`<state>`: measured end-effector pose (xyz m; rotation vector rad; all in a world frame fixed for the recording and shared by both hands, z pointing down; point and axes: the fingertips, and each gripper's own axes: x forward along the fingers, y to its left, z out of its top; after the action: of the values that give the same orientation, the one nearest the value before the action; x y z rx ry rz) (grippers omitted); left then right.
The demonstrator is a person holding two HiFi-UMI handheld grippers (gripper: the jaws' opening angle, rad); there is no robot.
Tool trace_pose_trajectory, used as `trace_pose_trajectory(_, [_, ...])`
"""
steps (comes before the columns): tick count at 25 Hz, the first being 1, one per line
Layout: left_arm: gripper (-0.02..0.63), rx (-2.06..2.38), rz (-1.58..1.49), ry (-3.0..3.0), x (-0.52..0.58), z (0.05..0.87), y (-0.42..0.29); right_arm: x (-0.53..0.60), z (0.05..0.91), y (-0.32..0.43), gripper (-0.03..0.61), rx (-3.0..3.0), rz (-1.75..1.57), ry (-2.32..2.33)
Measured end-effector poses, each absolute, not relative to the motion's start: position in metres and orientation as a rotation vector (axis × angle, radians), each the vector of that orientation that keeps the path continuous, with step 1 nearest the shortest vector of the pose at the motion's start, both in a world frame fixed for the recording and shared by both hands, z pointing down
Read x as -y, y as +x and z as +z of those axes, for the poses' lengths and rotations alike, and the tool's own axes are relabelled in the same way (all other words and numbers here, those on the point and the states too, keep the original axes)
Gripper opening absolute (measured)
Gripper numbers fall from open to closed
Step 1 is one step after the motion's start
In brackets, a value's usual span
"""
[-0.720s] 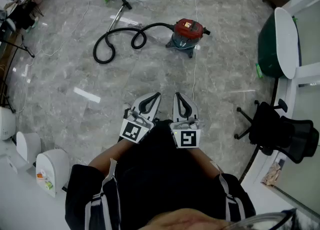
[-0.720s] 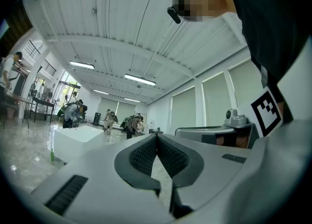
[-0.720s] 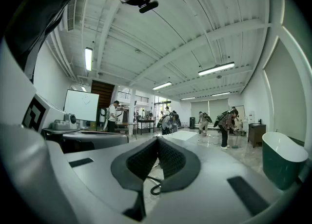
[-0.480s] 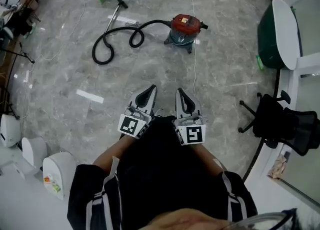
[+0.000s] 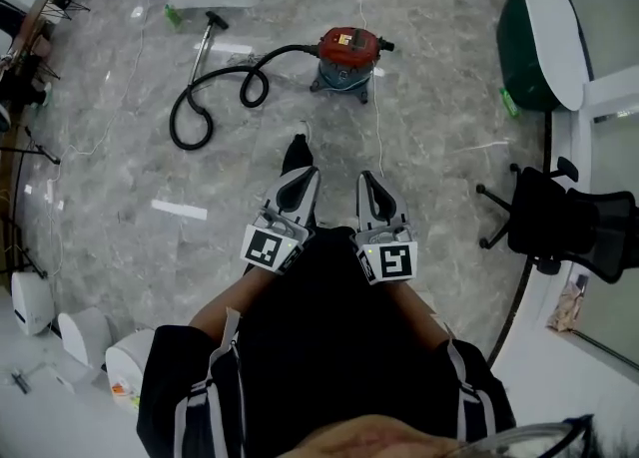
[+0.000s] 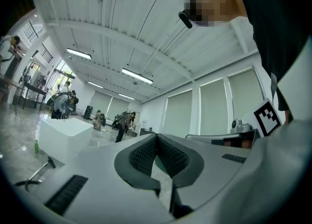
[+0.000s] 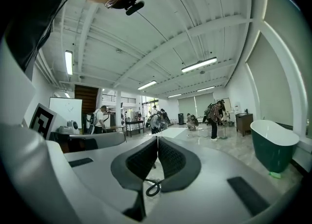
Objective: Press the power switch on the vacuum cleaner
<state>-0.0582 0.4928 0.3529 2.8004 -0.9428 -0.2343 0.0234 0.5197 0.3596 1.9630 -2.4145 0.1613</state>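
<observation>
Far left, black hose (image 5: 215,97) lying looped on floor (image 5: 130,207). Beyond, red vacuum cleaner (image 5: 346,52) standing well apart from both claws, bare floor lying between. Nearer, left claw (image 5: 303,177) hanging low, jaws pressing together, gripping nothing. Beside it, right claw (image 5: 366,182) doing likewise. Green tub (image 5: 539,42) and office chair (image 5: 569,231) crowding right edge.
</observation>
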Motion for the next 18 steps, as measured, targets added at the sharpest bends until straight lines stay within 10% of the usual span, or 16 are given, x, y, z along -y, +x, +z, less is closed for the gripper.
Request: trace_pose_trajectory(18, [0.018,0.630,-0.195,2.803,-0.234,0.373,0.047,-0.241,0.349,0.077,0.017,2.347,0.034,1.837])
